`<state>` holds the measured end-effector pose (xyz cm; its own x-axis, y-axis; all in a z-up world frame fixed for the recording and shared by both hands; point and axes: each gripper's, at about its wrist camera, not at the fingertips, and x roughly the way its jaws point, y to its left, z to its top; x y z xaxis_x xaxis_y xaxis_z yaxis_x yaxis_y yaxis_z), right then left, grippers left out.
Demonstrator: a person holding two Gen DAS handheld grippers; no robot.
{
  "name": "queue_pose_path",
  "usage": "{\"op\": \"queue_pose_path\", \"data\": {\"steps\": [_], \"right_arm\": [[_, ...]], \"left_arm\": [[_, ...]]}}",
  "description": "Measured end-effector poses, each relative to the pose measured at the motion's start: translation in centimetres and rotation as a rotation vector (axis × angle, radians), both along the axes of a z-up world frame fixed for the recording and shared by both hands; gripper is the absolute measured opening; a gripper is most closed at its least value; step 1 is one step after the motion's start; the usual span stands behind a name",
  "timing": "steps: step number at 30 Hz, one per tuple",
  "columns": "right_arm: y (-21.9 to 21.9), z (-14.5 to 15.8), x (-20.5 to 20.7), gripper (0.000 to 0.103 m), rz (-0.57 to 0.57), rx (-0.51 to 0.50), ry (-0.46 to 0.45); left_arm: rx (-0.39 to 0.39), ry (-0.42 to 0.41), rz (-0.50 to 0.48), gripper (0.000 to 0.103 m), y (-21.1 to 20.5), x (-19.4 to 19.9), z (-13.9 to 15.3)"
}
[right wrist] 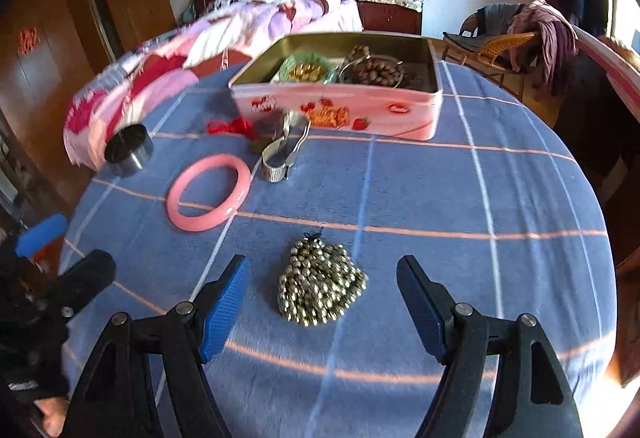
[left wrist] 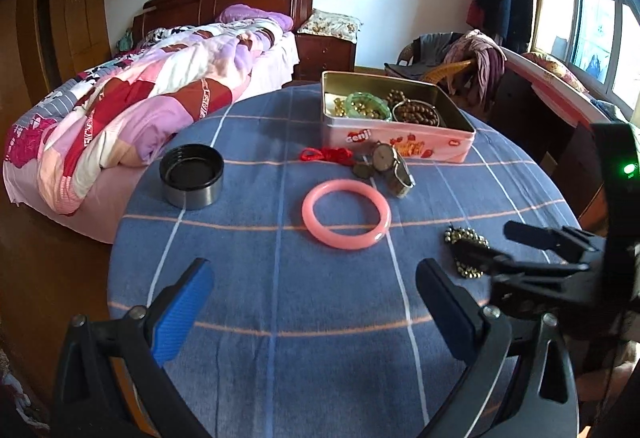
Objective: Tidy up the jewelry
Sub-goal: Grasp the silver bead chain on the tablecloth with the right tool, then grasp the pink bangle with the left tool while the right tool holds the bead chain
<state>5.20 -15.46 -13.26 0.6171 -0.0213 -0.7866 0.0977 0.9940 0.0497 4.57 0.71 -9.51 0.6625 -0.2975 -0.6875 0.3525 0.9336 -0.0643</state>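
On the blue checked cloth, a pile of small gold beads (right wrist: 320, 286) lies between the fingers of my right gripper (right wrist: 323, 266), which is open and does not touch it. In the left wrist view the same beads (left wrist: 460, 236) are partly hidden under the right gripper (left wrist: 484, 238). My left gripper (left wrist: 316, 302) is open and empty, just short of a pink bangle (left wrist: 310, 214). Beyond the bangle lie a wristwatch (left wrist: 394, 168) and a red cord (left wrist: 328, 155). A pink tin (left wrist: 396, 142) at the back holds a green bangle and brown bead strings.
A black and steel cap (left wrist: 191, 174) stands at the table's left. The round table (right wrist: 500, 178) drops off on all sides. A bed with a patchwork quilt (left wrist: 140, 106) is at the left, and a wicker chair (right wrist: 500, 42) with clothes at the back right.
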Motion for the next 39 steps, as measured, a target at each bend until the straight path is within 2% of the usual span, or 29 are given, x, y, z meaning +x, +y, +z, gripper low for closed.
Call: {"op": "queue_pose_path", "data": {"steps": [3, 5, 6, 7, 10, 13, 18, 22, 28, 31, 32, 33, 39], "right_arm": [[0.5, -0.9, 0.8, 0.076, 0.012, -0.029, 0.044], [0.6, -1.0, 0.7, 0.063, 0.015, -0.039, 0.047], [0.6, -0.9, 0.7, 0.047, 0.005, -0.064, 0.044], [0.5, -0.8, 0.6, 0.035, 0.001, -0.077, 0.041], [-0.3, -0.7, 0.4, 0.02, -0.006, -0.068, 0.042], [-1.4, -0.4, 0.0, 0.015, -0.01, -0.004, 0.024], [-2.7, 1.7, -1.7, 0.014, -0.027, 0.082, -0.089], [-2.8, 3.7, -2.8, 0.014, -0.032, 0.096, -0.17], [-2.8, 4.8, -3.0, 0.014, -0.027, 0.111, -0.206], [-2.9, 5.0, -3.0, 0.014, -0.023, 0.117, -0.225], [-3.0, 5.0, -3.0, 0.014, -0.024, 0.12, -0.229], [-3.1, 5.1, -3.0, 0.014, -0.026, 0.128, -0.235], [-3.7, 5.5, -3.3, 0.014, -0.044, 0.159, -0.252]], "left_arm": [[0.009, 0.02, -0.021, 0.103, -0.5, 0.8, -0.2], [0.016, 0.024, -0.039, 0.103, -1.1, 1.2, -0.3], [0.021, 0.023, -0.044, 0.103, -1.3, 1.3, -0.2], [0.027, 0.021, -0.05, 0.103, -1.7, 1.5, -0.2], [0.028, 0.038, -0.073, 0.103, -2.7, 2.4, -0.3], [0.014, 0.081, -0.071, 0.103, -3.2, 3.6, -0.7], [-0.035, 0.149, -0.044, 0.103, -3.3, 5.4, -1.5], [0.011, 0.155, -0.031, 0.102, -4.4, 6.2, -2.2], [0.065, 0.219, -0.005, 0.101, -5.8, 7.8, -3.9], [0.099, 0.204, 0.015, 0.095, -6.2, 8.0, -3.8], [0.098, 0.193, 0.012, 0.087, -6.2, 8.0, -3.7], [0.098, 0.176, 0.006, 0.083, -6.4, 7.9, -3.5], [0.092, 0.172, -0.005, 0.082, -6.4, 7.7, -3.6]]}}
